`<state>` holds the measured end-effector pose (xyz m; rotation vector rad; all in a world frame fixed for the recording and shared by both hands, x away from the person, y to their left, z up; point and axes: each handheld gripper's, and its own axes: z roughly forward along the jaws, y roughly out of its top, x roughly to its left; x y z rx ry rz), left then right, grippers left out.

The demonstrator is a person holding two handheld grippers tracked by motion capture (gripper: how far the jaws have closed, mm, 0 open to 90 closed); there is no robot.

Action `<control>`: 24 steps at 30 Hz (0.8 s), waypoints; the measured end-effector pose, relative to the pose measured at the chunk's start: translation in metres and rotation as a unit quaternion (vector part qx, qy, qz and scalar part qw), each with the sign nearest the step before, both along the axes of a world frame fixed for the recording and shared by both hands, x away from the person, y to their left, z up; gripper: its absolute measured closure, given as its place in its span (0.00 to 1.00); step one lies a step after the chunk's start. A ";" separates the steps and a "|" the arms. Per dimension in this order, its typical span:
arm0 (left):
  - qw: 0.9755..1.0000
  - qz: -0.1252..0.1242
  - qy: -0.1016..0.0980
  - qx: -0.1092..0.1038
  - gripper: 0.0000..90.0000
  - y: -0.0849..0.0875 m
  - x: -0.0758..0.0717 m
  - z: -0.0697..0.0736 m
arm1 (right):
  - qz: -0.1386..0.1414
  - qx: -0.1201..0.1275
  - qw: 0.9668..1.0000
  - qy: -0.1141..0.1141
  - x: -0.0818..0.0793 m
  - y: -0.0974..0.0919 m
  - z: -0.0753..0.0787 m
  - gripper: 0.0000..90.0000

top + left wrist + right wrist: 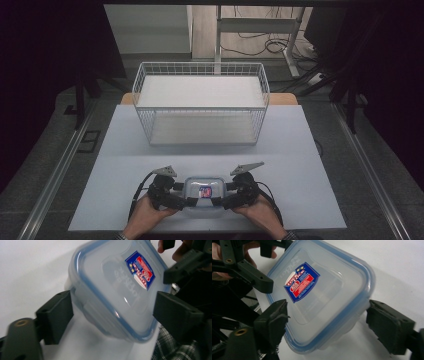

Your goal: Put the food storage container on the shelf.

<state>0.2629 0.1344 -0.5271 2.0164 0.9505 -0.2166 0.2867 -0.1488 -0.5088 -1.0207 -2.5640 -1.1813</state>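
Both spread tongs (110,312) (327,325) flank a "Lock & Lock"-labelled lidded container (202,196).

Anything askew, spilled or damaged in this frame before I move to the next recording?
Nothing stands out. The lidded container sits near the table's front edge, lid on, between the left gripper and right gripper. The wire basket stands upright behind it. No spill or damage shows.

A lab: dark curtains (45,75); floor cables (260,42); rig table (300,170).
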 end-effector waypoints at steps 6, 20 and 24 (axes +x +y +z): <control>1.000 0.005 0.012 -0.018 0.38 0.010 -0.008 0.001 | -0.009 0.023 1.000 0.016 -0.005 -0.012 0.002 0.42; 0.993 -0.010 0.032 -0.111 0.65 0.035 -0.007 -0.009 | 0.004 0.080 0.994 0.068 -0.005 -0.031 0.001 0.64; 0.992 -0.002 0.038 -0.122 0.65 0.036 -0.006 -0.011 | -0.004 0.091 0.994 0.069 -0.004 -0.032 -0.001 0.64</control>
